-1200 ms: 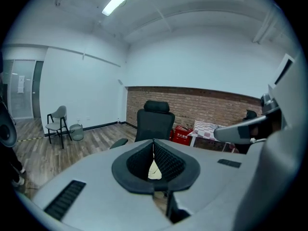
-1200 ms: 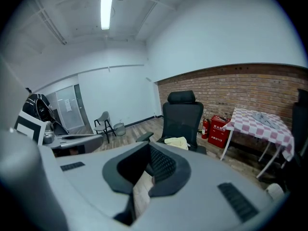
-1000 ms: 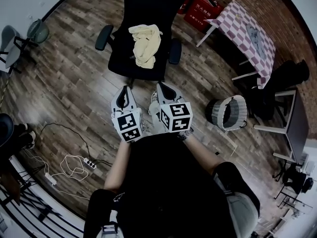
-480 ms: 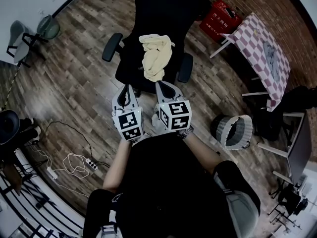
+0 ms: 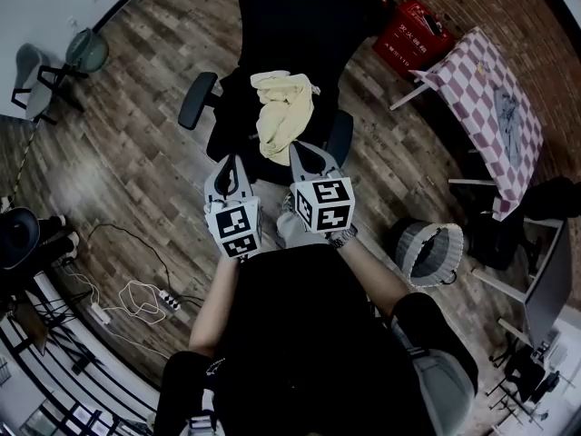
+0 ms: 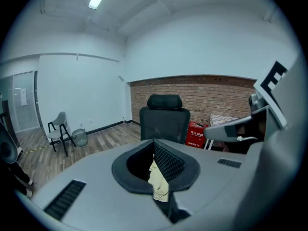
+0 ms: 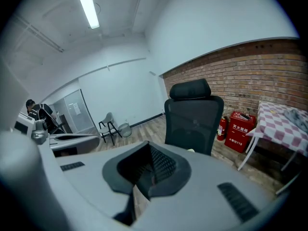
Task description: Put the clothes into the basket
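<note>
A pale yellow garment (image 5: 283, 112) lies crumpled on the seat of a black office chair (image 5: 300, 25). Just short of the seat's front edge, my left gripper (image 5: 229, 162) and right gripper (image 5: 304, 148) are held side by side, pointing at the chair. Both are shut and hold nothing. In the left gripper view the yellow garment (image 6: 159, 184) shows through the slit of the closed left gripper (image 6: 161, 177). The right gripper (image 7: 144, 177) faces the chair back (image 7: 194, 117). The grey and white basket (image 5: 428, 252) stands on the floor to my right.
A table with a pink checked cloth (image 5: 490, 107) and a red crate (image 5: 416, 36) stand at the far right by the brick wall. A power strip with cables (image 5: 136, 300) lies on the wooden floor at left. A grey chair (image 5: 36, 75) and bin (image 5: 91, 48) sit far left.
The chair with the yellow garment has come closer to both grippers as I moved towards it. The basket has slid a little to the right and down in the head view. Both grippers stayed shut.
</note>
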`<action>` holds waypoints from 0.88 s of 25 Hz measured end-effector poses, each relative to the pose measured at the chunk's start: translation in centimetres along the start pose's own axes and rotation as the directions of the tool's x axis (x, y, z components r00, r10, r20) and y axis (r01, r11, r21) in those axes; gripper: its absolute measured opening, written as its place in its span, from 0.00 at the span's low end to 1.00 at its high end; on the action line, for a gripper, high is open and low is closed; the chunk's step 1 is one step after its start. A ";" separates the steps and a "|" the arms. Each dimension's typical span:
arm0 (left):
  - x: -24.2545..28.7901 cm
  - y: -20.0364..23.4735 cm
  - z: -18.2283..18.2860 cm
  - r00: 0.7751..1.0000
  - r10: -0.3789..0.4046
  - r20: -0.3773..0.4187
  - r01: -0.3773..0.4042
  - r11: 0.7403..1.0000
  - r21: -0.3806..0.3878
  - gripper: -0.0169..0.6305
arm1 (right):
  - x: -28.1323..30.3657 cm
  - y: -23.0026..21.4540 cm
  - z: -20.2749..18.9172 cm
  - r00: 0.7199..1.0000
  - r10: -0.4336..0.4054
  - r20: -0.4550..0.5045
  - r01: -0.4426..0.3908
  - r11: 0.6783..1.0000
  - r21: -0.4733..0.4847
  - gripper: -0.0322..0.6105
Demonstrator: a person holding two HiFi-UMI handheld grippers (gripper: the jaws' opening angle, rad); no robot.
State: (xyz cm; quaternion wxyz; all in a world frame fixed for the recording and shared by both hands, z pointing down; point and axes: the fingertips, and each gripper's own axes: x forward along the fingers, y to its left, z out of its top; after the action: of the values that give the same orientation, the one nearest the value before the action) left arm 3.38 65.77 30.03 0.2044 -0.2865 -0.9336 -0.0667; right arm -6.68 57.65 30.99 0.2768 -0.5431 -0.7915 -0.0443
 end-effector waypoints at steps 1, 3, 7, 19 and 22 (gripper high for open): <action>0.7 0.0 -0.1 1.000 0.000 -0.008 0.000 1.000 0.000 0.05 | 0.4 -0.6 0.0 1.000 -0.007 -0.006 0.007 1.000 0.008 0.06; 2.1 0.0 -0.3 1.000 -0.004 -0.024 0.004 1.000 0.000 0.05 | 1.3 -1.8 -0.2 0.999 -0.025 -0.021 0.025 0.999 0.028 0.06; 5.5 -0.5 -1.1 0.998 -0.029 -0.054 0.029 1.000 -0.001 0.05 | 3.7 -4.4 -1.4 0.996 -0.067 -0.059 0.070 0.996 0.059 0.07; 16.9 0.1 -7.4 0.979 -0.167 -0.121 0.170 0.985 0.011 0.05 | 13.0 -9.7 -9.5 0.962 -0.185 -0.200 0.219 0.961 0.169 0.07; 18.9 0.8 -9.1 0.972 -0.189 -0.140 0.193 0.981 0.013 0.05 | 15.2 -10.0 -11.5 0.954 -0.194 -0.229 0.239 0.953 0.185 0.10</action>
State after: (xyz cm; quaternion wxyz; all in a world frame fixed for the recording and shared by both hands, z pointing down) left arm -7.30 73.87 46.21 0.2651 -0.1873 -0.9412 -0.0933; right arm -14.92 62.03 50.34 0.4075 -0.4125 -0.8134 -0.0469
